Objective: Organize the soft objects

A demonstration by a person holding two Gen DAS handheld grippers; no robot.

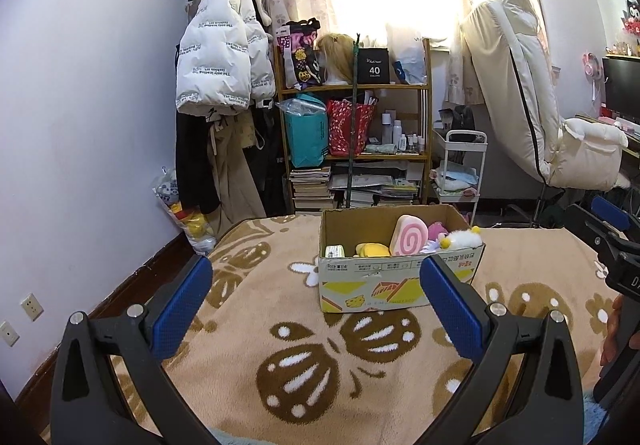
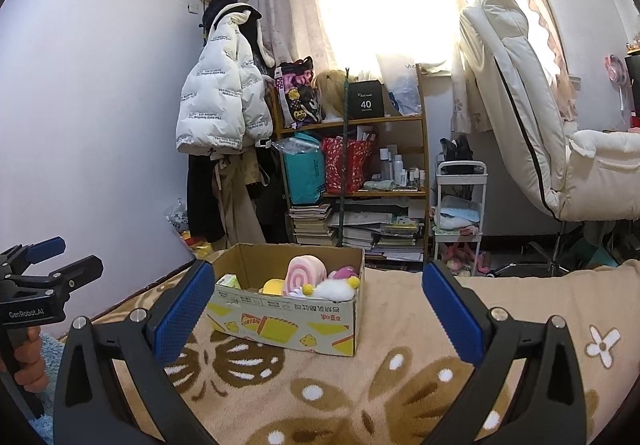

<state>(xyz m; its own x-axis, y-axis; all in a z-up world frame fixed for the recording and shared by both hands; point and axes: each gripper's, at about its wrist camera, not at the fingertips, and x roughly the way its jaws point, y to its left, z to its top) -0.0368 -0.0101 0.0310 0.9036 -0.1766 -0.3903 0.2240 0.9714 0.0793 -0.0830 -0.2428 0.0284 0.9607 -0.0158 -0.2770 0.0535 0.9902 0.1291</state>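
you are over a bed covered by a plush tan blanket with brown and white flower shapes (image 1: 304,357), its pile short and fuzzy. on it, well ahead of both tools, sits an open rectangular corrugated cardboard box with yellow printed panels (image 1: 372,285), flaps up and top open.

your left gripper (image 1: 316,309) has its blue-padded fingers (image 1: 182,309) spread wide with nothing between them; in the left wrist view the box stands beyond the tips, toward the right finger, which overlaps its front right corner. your right gripper (image 2: 320,313) is just as wide apart and empty; from the right wrist view the box lies ahead between the fingers, nearer the left one.

inside the box, the soft things are bunched at its right half: a thick pink and cream swirl-roll cushion (image 1: 408,239) standing on edge, a fluffy white plush with yellow pom-poms (image 1: 460,239) leaning on the right front rim, a rounded yellow plush (image 1: 372,249) low in the middle, and a small pale green carton (image 1: 334,251) in the left corner.
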